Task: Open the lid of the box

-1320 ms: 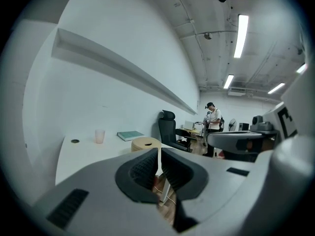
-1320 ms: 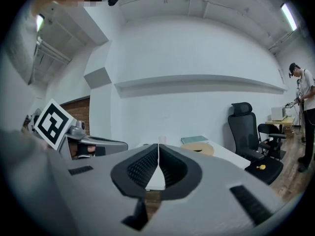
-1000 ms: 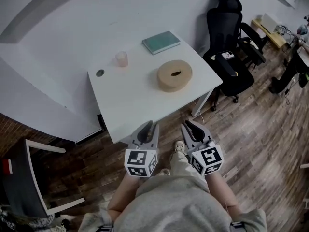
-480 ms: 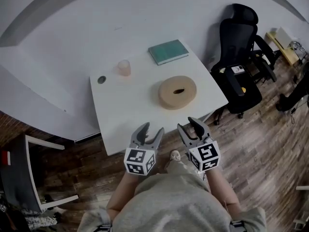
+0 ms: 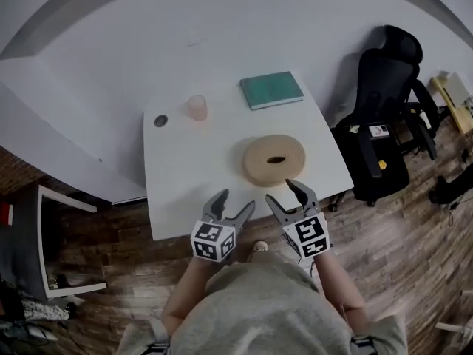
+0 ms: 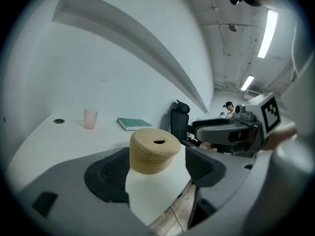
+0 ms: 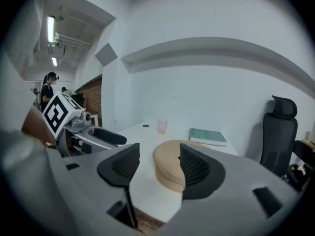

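Facing the box (image 5: 274,170) at 12 o'clock, left gripper (image 5: 236,200) and right gripper (image 5: 280,191), jaws just opened and empty, should flank its lid (image 6: 147,140) evenly.

White rectangular table (image 5: 185,183), far edge against the white wall (image 5: 222,35), standing on a wood-plank floor (image 5: 414,257). Four items on top, none touching:
- round tan woven box (image 5: 274,167), right half of the table, closer to the near edge; lid on, dark slot (image 5: 276,159) in the middle of its top
- teal book (image 5: 271,90), flat, at the far right corner, slightly skewed to the table edge
- pink translucent cup (image 5: 196,108), upright, near the far edge, left of the book
- small dark round disc (image 5: 160,120), just left of the cup, near the far left corner; can't tell if it's a cap or a cable hole
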A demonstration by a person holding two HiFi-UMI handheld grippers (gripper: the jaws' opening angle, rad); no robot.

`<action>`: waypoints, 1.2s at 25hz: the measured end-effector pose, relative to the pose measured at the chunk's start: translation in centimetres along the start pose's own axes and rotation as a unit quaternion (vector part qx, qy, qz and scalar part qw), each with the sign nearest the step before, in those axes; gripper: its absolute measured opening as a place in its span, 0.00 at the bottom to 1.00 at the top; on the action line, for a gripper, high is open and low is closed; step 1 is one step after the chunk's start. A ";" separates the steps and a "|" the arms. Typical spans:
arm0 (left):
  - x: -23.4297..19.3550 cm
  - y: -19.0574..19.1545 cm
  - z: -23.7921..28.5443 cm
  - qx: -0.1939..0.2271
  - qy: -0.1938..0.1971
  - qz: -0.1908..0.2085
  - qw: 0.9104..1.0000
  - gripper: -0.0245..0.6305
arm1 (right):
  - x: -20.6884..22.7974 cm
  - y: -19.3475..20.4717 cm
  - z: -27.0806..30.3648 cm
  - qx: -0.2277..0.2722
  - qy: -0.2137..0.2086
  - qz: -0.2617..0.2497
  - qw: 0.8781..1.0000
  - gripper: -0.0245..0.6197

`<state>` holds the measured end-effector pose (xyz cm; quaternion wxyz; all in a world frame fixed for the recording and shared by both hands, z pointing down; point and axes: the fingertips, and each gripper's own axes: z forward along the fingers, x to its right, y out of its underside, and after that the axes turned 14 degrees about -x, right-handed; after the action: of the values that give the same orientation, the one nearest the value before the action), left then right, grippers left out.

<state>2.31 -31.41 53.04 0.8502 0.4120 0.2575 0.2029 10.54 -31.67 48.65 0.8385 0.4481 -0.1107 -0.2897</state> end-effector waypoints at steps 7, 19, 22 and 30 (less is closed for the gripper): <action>-1.5 1.7 5.1 -0.045 -0.011 -0.010 0.999 0.56 | 1.3 1.4 4.2 -0.041 -0.045 -0.068 0.996 0.43; -2.9 4.8 11.7 -0.131 -0.031 0.026 0.991 0.56 | 1.2 4.0 8.6 -0.122 -0.068 -0.208 0.968 0.44; -3.4 4.7 12.7 -0.136 -0.033 0.029 0.990 0.57 | 1.1 4.3 9.4 -0.133 -0.067 -0.232 0.961 0.44; -4.3 4.2 14.7 -0.139 -0.022 0.044 0.989 0.57 | 1.5 5.3 10.6 -0.165 -0.072 -0.274 0.945 0.42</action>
<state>7.30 -40.17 65.31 0.8948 0.3051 0.1899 0.2649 9.09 -37.57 58.91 0.7789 0.2946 0.0056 -0.5536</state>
